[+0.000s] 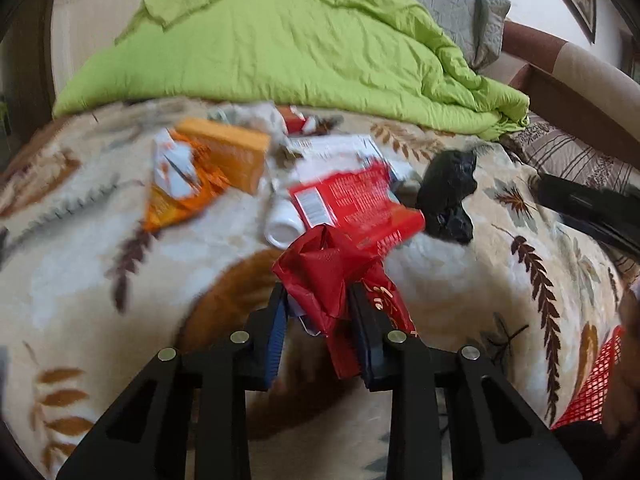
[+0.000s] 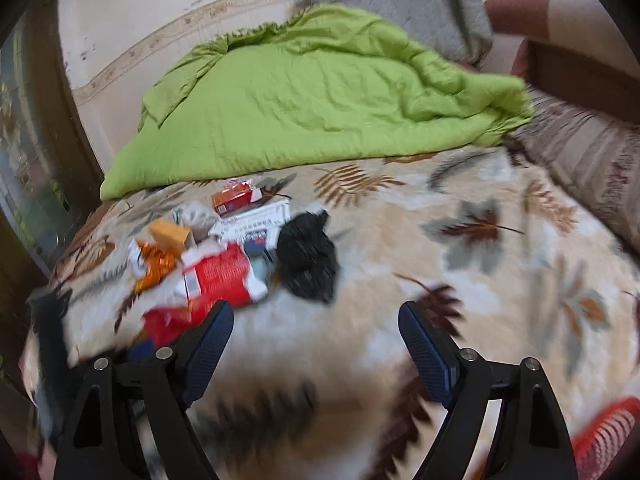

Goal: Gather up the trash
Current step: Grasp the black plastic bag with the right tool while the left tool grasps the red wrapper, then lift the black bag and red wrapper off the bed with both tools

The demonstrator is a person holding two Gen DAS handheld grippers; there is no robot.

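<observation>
Trash lies scattered on a leaf-patterned blanket (image 1: 100,248). My left gripper (image 1: 320,300) is shut on a crumpled red wrapper (image 1: 328,272), which bulges up between the blue pads. Behind it lie a red carton (image 1: 352,204), a white cup (image 1: 282,228), an orange box (image 1: 228,152), an orange-and-white wrapper (image 1: 176,184) and a crumpled black bag (image 1: 448,192). In the right wrist view my right gripper (image 2: 316,320) stands open over bare blanket, nothing between its fingers. The black bag (image 2: 308,256) lies just beyond it, the red carton (image 2: 220,276) to the left.
A green quilt (image 1: 300,48) is bunched across the back of the bed, with a grey pillow (image 1: 452,4) behind it. A red mesh basket (image 1: 596,384) shows at the right edge, and again as the basket (image 2: 604,436) at lower right. A striped pillow (image 2: 592,168) lies at right.
</observation>
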